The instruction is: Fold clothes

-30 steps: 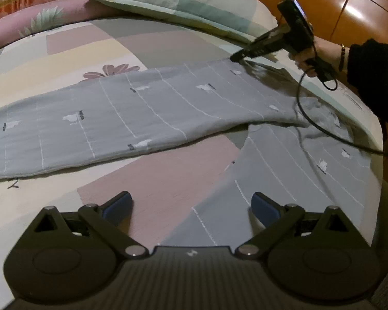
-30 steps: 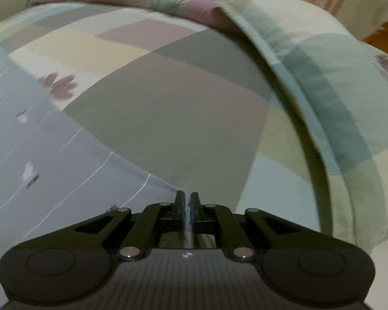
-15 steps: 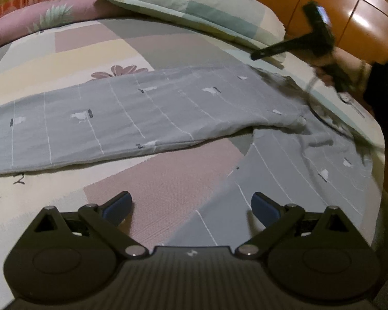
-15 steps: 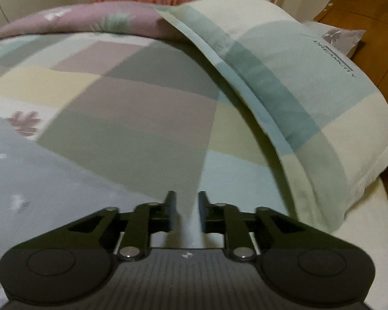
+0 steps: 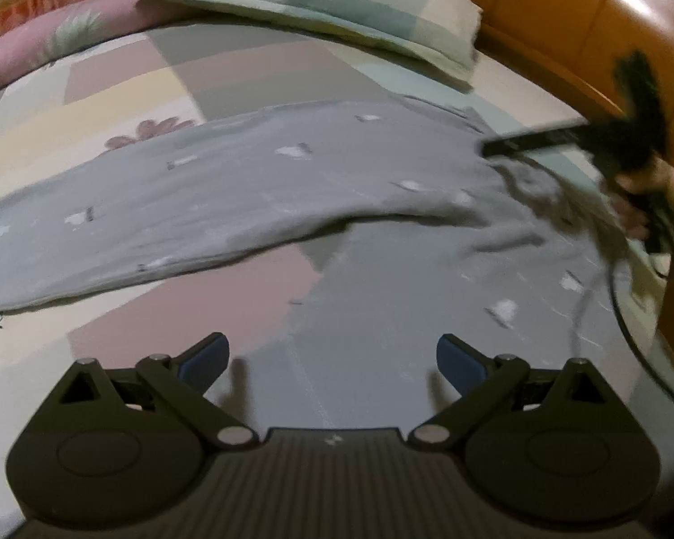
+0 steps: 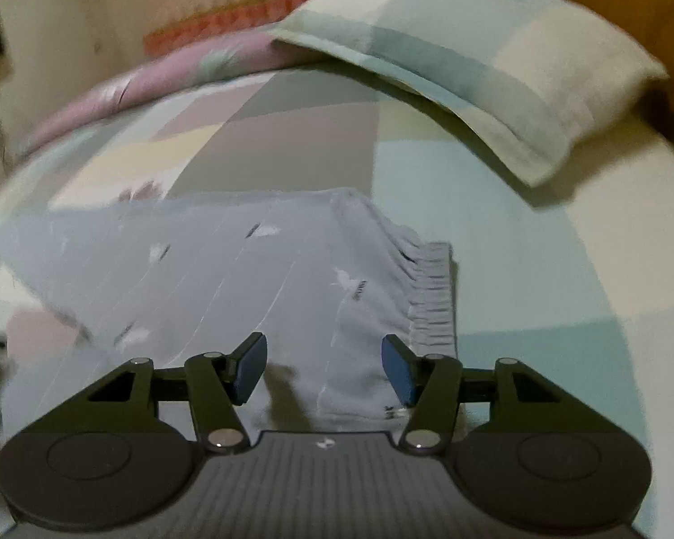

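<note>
A: What do the tools look like?

B: The left gripper (image 5: 332, 361) is matt black, with two round discs at the base, a ribbed plate between them, silver screws at the joints and blue pads (image 5: 204, 357) on the fingers.

A: And the other?

B: The right gripper (image 6: 323, 370) is built the same: black arms, silver screws, blue pads (image 6: 397, 373). From the left camera it is a blurred black shape with a black cable (image 5: 615, 296) trailing from it, and a hand (image 5: 651, 200) on its handle.

Dim warm indoor light; fisheye bend at edges; motion blur esp. right side; soft shadows.
</note>
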A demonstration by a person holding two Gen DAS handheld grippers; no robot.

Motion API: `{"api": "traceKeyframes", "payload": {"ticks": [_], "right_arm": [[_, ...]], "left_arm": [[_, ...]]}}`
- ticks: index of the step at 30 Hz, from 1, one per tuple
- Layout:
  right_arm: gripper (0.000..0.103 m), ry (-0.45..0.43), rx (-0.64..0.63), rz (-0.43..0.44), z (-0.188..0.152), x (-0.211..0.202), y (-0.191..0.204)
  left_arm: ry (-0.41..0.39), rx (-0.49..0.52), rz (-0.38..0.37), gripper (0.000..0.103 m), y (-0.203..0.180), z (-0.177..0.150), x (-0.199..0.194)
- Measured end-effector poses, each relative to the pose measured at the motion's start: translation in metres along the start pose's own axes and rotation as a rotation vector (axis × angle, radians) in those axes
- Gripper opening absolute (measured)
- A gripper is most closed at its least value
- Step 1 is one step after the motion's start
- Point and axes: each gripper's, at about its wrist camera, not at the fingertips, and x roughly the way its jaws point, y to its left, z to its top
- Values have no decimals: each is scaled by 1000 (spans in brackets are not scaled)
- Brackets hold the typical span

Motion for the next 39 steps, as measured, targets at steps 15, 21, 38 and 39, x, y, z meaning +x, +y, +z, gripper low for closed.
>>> {"api": "traceKeyframes", "payload": {"ticks": [15, 21, 38, 39], "right_arm": [[80, -109, 15, 32, -46, -79, 57], [82, -11, -114, -131, -105, -81, 95], [103, 52, -44, -233, -125, -61, 98], [103, 56, -43, -234, -124, -61, 98]], "left_arm": [[44, 12, 60, 98, -36, -22, -5], [56, -47, 93, 98, -25, -37, -2], [27, -104, 291, 98, 16, -49, -65], [39, -125, 282, 98, 18, -52, -58]]}}
